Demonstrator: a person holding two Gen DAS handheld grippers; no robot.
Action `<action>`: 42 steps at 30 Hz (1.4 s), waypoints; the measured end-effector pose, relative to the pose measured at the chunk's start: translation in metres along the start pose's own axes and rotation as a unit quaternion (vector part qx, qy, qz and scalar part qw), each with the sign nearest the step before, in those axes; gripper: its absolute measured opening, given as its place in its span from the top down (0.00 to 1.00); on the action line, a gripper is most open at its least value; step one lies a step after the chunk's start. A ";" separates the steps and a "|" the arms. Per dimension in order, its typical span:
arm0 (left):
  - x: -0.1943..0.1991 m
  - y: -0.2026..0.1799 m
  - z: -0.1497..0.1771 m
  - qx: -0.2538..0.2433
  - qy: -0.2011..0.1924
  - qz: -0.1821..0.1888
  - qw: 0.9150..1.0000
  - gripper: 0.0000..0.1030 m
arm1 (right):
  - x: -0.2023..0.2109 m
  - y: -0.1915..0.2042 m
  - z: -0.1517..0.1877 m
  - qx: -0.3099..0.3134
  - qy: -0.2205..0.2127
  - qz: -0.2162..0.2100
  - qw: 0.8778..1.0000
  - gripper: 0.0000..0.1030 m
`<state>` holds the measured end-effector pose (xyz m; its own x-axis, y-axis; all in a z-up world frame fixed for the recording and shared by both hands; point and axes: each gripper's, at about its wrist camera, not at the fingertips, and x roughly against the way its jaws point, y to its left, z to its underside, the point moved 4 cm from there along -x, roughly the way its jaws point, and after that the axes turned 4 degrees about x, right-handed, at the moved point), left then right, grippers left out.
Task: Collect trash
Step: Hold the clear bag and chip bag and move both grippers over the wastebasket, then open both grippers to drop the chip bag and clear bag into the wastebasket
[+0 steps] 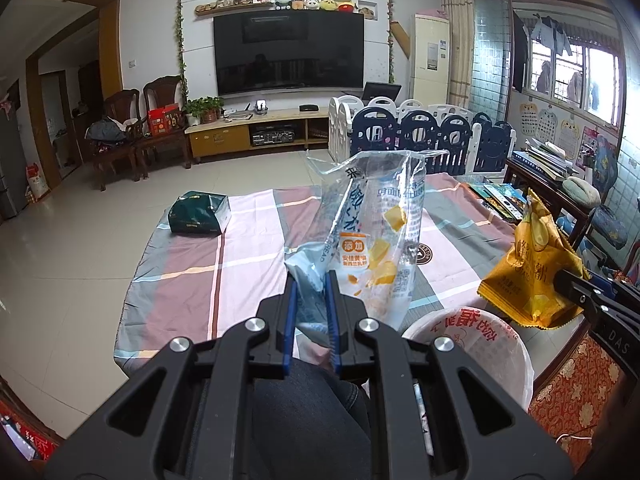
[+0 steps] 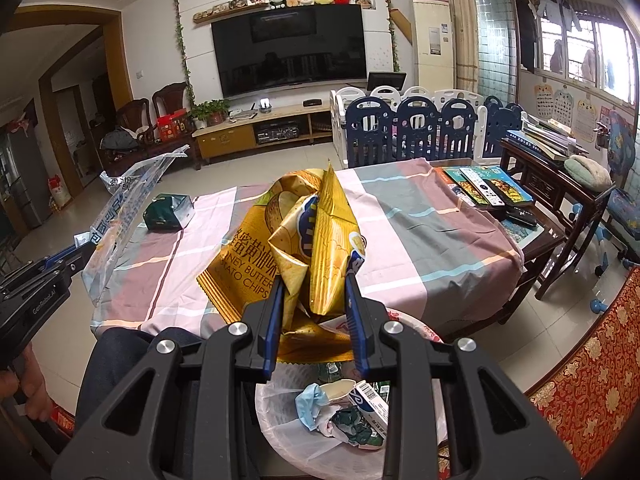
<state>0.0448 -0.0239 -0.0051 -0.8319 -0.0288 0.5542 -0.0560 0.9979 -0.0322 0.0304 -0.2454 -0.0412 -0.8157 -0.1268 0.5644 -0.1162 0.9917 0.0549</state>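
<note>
- Far left, by the table's left far corner, a dark green carton lies on the checked cloth, well apart from both tools (likely trash not yet picked up).
- The left gripper is pinched nearly closed on the lower end of a clear bread wrapper, which stands up from the jaws, long axis roughly upright, lifted above the table's near edge.
- Just right of it and lower, the white-lined bin sits below the near edge, with crumpled scraps already inside.
- The right gripper is clamped on a crumpled yellow chip bag, whose long axis also points up and away.
- The bag hangs almost straight over the bin's mouth, so I judge the right hand is nearer to a drop; the wrapper lies to the bin's left and would have to travel rightward first.
- Far right, books and remotes lie at the table's right far corner.
</note>
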 end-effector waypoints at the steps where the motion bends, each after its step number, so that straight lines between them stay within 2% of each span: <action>1: 0.000 0.000 0.000 0.000 0.001 0.000 1.000 0.86 | 0.000 0.000 0.000 0.000 0.000 0.000 1.000 0.71; 18: 0.000 0.000 0.001 0.000 0.002 0.000 1.000 0.86 | -0.003 0.002 0.004 0.001 0.009 0.001 1.000 0.71; 21: 0.000 0.000 0.001 -0.001 0.002 0.001 1.000 0.86 | -0.010 -0.001 0.008 0.010 0.021 0.022 0.999 0.71; 24: -0.002 0.001 0.003 0.000 0.005 0.004 1.000 0.86 | -0.029 -0.011 0.020 0.028 0.052 0.072 0.996 0.71; 27: -0.004 0.002 0.005 0.000 0.009 0.006 1.000 0.86 | -0.057 -0.033 0.048 -0.014 0.116 0.056 0.992 0.71; 31: -0.010 -0.007 0.012 -0.010 0.026 0.025 0.999 0.86 | -0.084 -0.052 0.082 -0.032 0.181 0.062 0.981 0.71; 33: -0.017 -0.016 0.015 -0.018 0.041 0.042 0.998 0.86 | -0.095 -0.059 0.095 -0.049 0.216 0.054 0.974 0.65; 35: -0.026 -0.030 0.024 -0.032 0.067 0.076 0.994 0.86 | -0.100 -0.065 0.107 -0.057 0.242 0.066 0.966 0.47; 37: -0.039 -0.048 0.036 -0.045 0.107 0.120 0.986 0.86 | -0.093 -0.073 0.104 -0.066 0.226 0.081 0.968 0.37; 40: -0.062 -0.071 0.058 -0.064 0.162 0.162 0.971 0.86 | -0.076 -0.091 0.093 -0.099 0.189 0.099 0.972 0.33; 42: -0.080 -0.089 0.076 -0.073 0.206 0.200 0.955 0.85 | -0.065 -0.108 0.090 -0.126 0.166 0.114 0.971 0.31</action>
<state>0.0748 -0.1149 -0.1098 -0.4820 0.3513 0.8027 0.3234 0.9228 -0.2096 0.0455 -0.3464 -0.1580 -0.5712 0.0683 0.8180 0.2218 0.9723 0.0737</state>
